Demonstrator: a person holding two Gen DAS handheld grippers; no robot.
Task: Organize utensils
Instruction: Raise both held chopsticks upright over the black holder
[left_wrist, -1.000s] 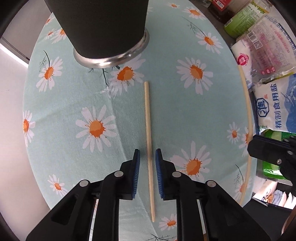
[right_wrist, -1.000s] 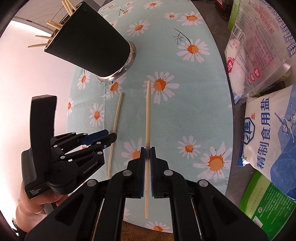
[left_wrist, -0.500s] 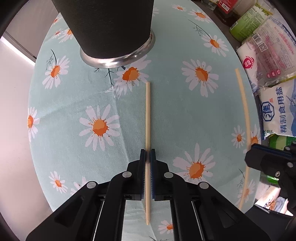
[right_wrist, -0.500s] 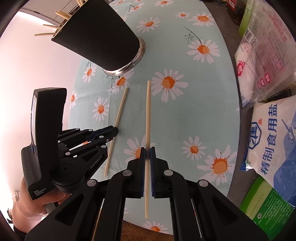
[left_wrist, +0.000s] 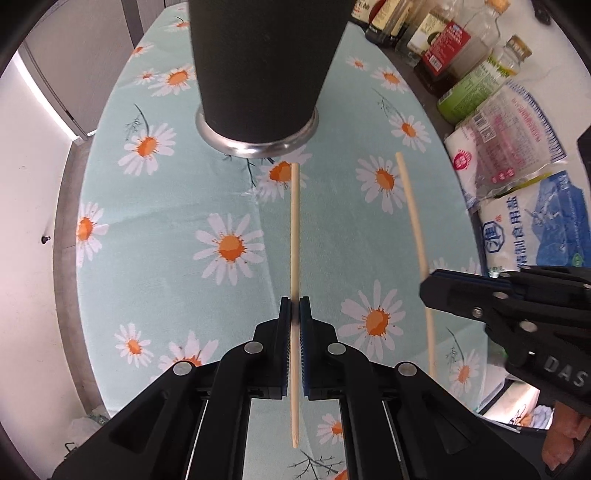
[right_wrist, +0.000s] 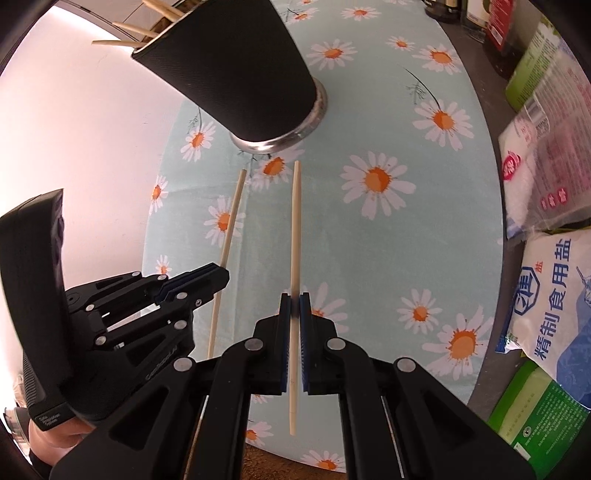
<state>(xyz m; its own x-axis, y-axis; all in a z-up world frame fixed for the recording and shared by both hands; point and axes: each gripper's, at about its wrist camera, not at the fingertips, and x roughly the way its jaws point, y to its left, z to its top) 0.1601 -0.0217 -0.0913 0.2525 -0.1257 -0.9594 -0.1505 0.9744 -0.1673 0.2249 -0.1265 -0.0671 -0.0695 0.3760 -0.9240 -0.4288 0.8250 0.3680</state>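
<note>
On the daisy-print tablecloth (left_wrist: 155, 258), pale green with white and orange flowers, the open stretch lies between the black cup (left_wrist: 264, 62) at the far end and the near rim of the cloth, which curves off just below the grippers in the right wrist view. To the right the cloth ends close to a crowd of salt bags (right_wrist: 554, 295) and bottles (left_wrist: 443, 48), so the room on that side is narrow; to the left the cloth falls away to a bright, washed-out floor. The left gripper (left_wrist: 294, 306) has its blue-padded jaws pressed together on a pale wooden chopstick (left_wrist: 294, 236), gripped a little below its middle, the stick running straight ahead with its far tip near the cup's metal foot. The right gripper (right_wrist: 294, 302) is likewise clamped on a second chopstick (right_wrist: 294, 229), also held below the middle and pointing toward the cup. Both sticks are slim, plain and light tan, slightly tapered, and lie roughly parallel, close to each other. Whether they rest on the cloth or are just above it cannot be told. The cup stands upright on a silver ring base near the far centre of the cloth, with several more chopsticks (right_wrist: 122, 37) poking from its mouth.
</note>
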